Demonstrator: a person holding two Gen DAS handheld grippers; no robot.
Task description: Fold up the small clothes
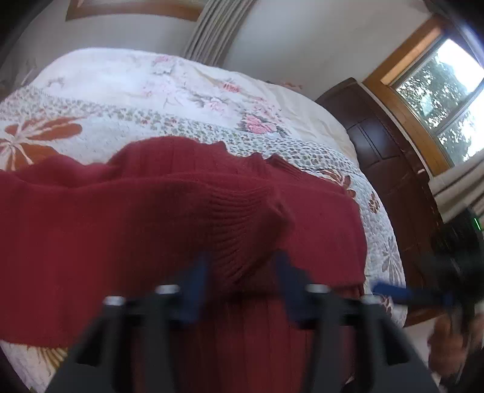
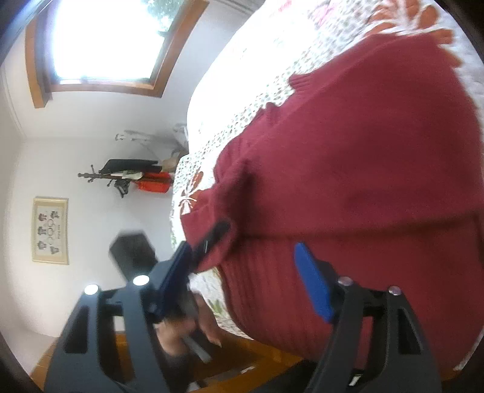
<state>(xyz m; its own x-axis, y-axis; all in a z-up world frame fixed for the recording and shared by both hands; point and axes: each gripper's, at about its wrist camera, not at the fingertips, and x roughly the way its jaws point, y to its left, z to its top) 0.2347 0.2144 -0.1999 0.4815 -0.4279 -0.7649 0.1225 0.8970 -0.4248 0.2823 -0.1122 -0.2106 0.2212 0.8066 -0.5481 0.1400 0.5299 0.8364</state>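
Bed [image 1: 181,99] with floral quilt in white, pink and orange fills the area ahead of the claw in the left wrist view. Pale walls. Grey curtain [image 1: 211,27] hangs beyond the bed, straight ahead. Dark wooden cabinet [image 1: 384,151] ahead and to the right, beside the bed. Wood-framed window [image 1: 438,99] further right; daylight, foliage outside.

Right wrist view, image rotated: window [image 2: 106,42] overexposed, up and left of the claw. Coat rack [image 2: 127,175] with dark and red garments against the white wall, left. Framed picture [image 2: 50,230] further left. Wooden floor [image 2: 242,359] below, near the claw.
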